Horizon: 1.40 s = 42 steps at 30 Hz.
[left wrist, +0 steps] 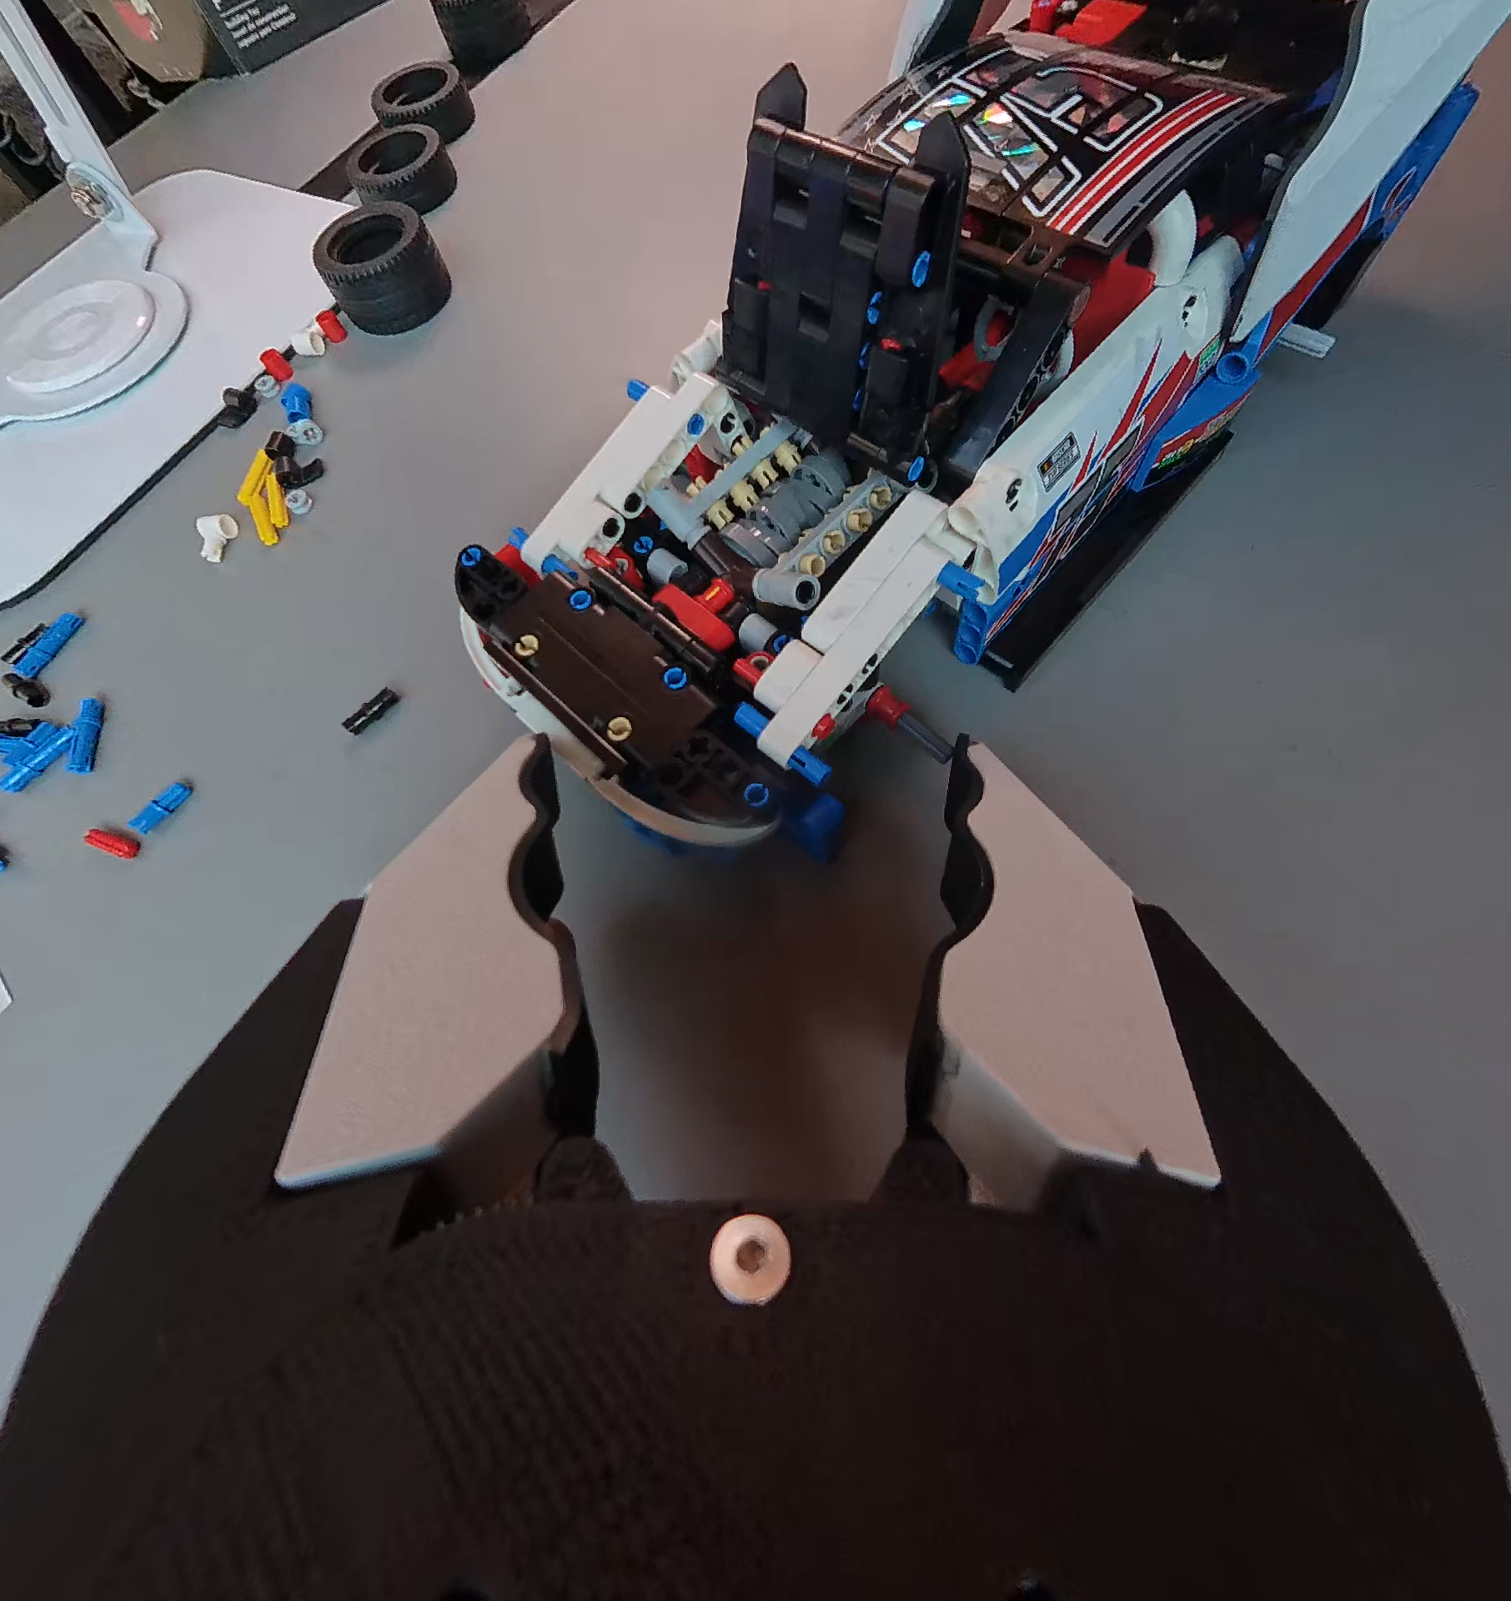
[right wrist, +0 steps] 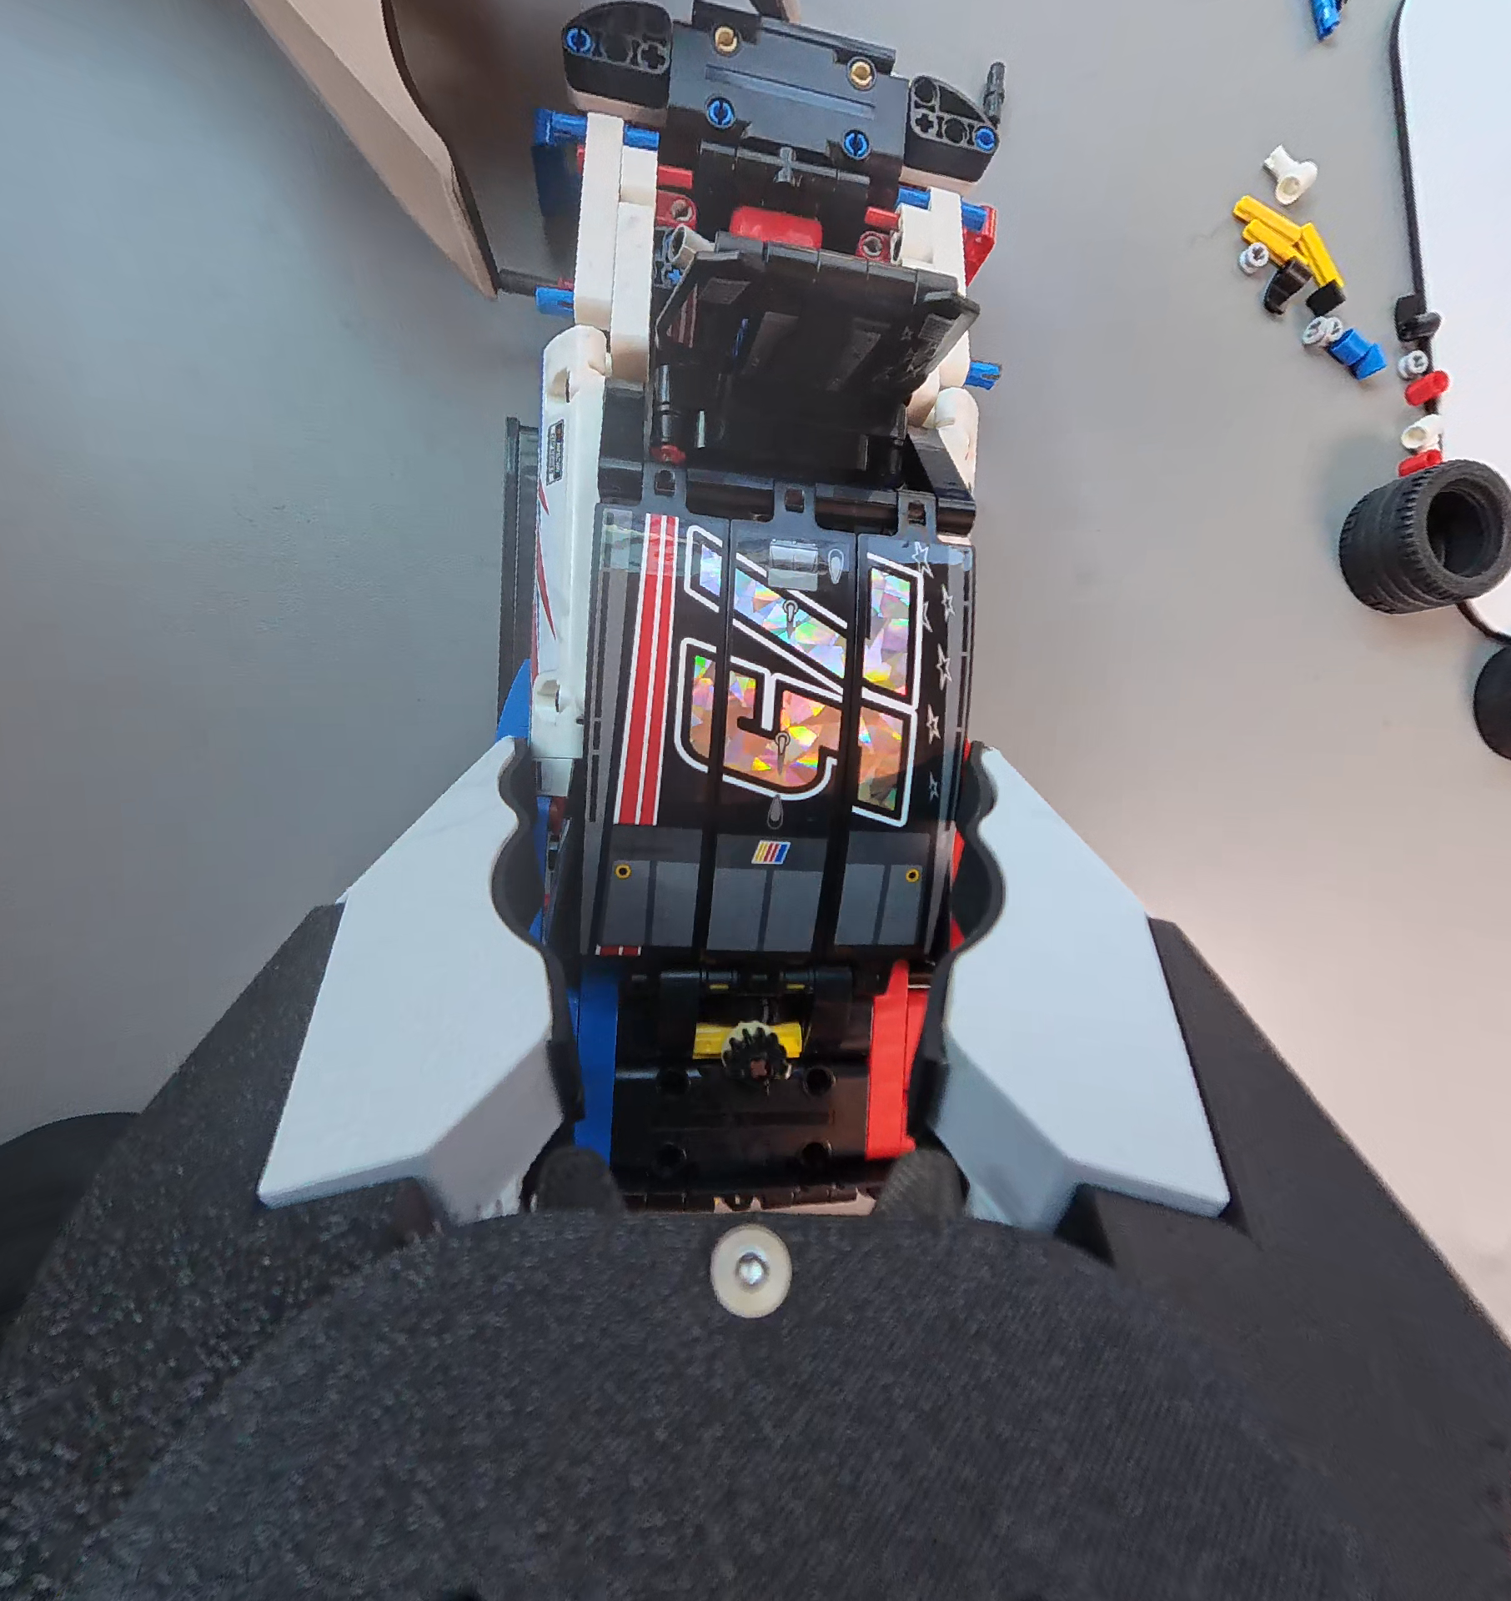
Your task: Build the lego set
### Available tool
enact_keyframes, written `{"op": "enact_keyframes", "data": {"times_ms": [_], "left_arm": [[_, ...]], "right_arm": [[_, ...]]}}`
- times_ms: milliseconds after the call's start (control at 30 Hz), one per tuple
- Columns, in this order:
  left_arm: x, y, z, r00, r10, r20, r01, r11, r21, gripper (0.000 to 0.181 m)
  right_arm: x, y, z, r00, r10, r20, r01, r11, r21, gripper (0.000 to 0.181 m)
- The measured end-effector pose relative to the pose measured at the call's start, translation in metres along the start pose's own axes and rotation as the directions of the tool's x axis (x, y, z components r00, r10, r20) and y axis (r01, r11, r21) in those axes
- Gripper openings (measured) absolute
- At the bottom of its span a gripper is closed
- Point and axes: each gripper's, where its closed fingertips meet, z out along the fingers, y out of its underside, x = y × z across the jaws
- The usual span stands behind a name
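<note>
The lego race car stands on the grey table without wheels, its black hood raised over the grey engine. My left gripper is open and empty, its fingertips either side of the car's front bumper and just short of it. My right gripper straddles the rear of the car, with its pads against the blue and red sides below the black roof with the shiny sticker. Its white fingers show behind the car in the left wrist view.
Black tyres stand in a row to one side. Small loose pieces, blue pins and a black pin lie on the table. A white stand base is at far left.
</note>
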Motion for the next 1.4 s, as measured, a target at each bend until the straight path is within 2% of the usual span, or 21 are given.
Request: {"op": "enact_keyframes", "data": {"times_ms": [200,300,367,433,533,600,700,767,867,933,1000,1100,1167,1200,1233,1300,1400], "left_arm": [[0.002,-0.001,-0.002,1.000,-0.008,-0.026,0.008,1.000,0.006,0.094],[0.000,-0.017,-0.014,0.996,-0.049,-0.077,0.056,0.994,0.093,0.098],[-0.011,-0.034,-0.028,0.992,-0.095,-0.078,0.109,0.976,0.191,0.095],[-0.029,-0.048,-0.042,0.990,-0.137,-0.045,0.144,0.947,0.288,0.086],[-0.066,-0.060,-0.058,0.979,-0.190,0.071,0.149,0.911,0.384,0.063],[-0.096,-0.069,-0.064,0.960,-0.238,0.147,0.154,0.889,0.431,0.049],[-0.147,-0.083,-0.063,0.906,-0.389,0.165,0.266,0.828,0.493,0.047],[-0.181,-0.091,-0.058,0.868,-0.459,0.187,0.303,0.789,0.534,0.050],[-0.226,-0.103,-0.051,0.825,-0.478,0.303,0.241,0.781,0.577,0.059],[-0.246,-0.110,-0.047,0.796,-0.501,0.340,0.220,0.762,0.608,0.061],[-0.257,-0.117,-0.041,0.786,-0.529,0.320,0.230,0.730,0.643,0.056],[-0.269,-0.123,-0.032,0.789,-0.522,0.323,0.216,0.729,0.650,0.052],[-0.273,-0.125,-0.028,0.798,-0.518,0.309,0.211,0.720,0.661,0.048],[-0.274,-0.125,-0.026,0.803,-0.514,0.303,0.208,0.717,0.666,0.046],[-0.274,-0.124,-0.025,0.806,-0.507,0.305,0.200,0.719,0.665,0.046],[-0.275,-0.122,-0.021,0.813,-0.482,0.328,0.175,0.739,0.651,0.045],[-0.271,-0.121,-0.019,0.825,-0.450,0.343,0.150,0.759,0.634,0.044]], "right_arm": [[0.002,-0.001,0.001,1.000,-0.023,0.015,0.022,0.999,0.022,0.096],[0.002,-0.004,-0.004,0.999,-0.027,0.027,0.026,0.998,0.052,0.098],[0.002,-0.023,-0.019,0.998,0.021,0.059,-0.031,0.984,0.178,0.099],[0.016,-0.044,-0.039,0.997,0.070,0.030,-0.076,0.942,0.328,0.093],[0.059,-0.063,-0.063,0.980,0.159,-0.119,-0.080,0.864,0.498,0.075],[0.091,-0.072,-0.074,0.953,0.250,-0.174,-0.101,0.799,0.593,0.063],[0.158,-0.073,-0.081,0.884,0.432,-0.179,-0.180,0.668,0.722,0.052],[0.211,-0.063,-0.076,0.818,0.564,-0.111,-0.274,0.552,0.787,0.050],[0.281,-0.046,-0.061,0.710,0.701,0.066,-0.411,0.337,0.847,0.069],[0.318,-0.038,-0.055,0.647,0.738,0.192,-0.468,0.185,0.864,0.082],[0.347,-0.034,-0.050,0.608,0.744,0.277,-0.492,0.079,0.867,0.094],[0.373,-0.038,-0.048,0.606,0.707,0.365,-0.503,-0.015,0.864,0.096],[0.375,-0.051,-0.050,0.645,0.630,0.432,-0.525,-0.044,0.850,0.078],[0.371,-0.060,-0.053,0.674,0.573,0.467,-0.541,-0.047,0.840,0.059],[0.367,-0.067,-0.054,0.684,0.544,0.485,-0.557,-0.040,0.830,0.048],[0.367,-0.065,-0.052,0.681,0.585,0.441,-0.536,-0.013,0.844,0.042],[0.347,-0.063,-0.056,0.690,0.580,0.433,-0.513,-0.031,0.858,0.033]]}}
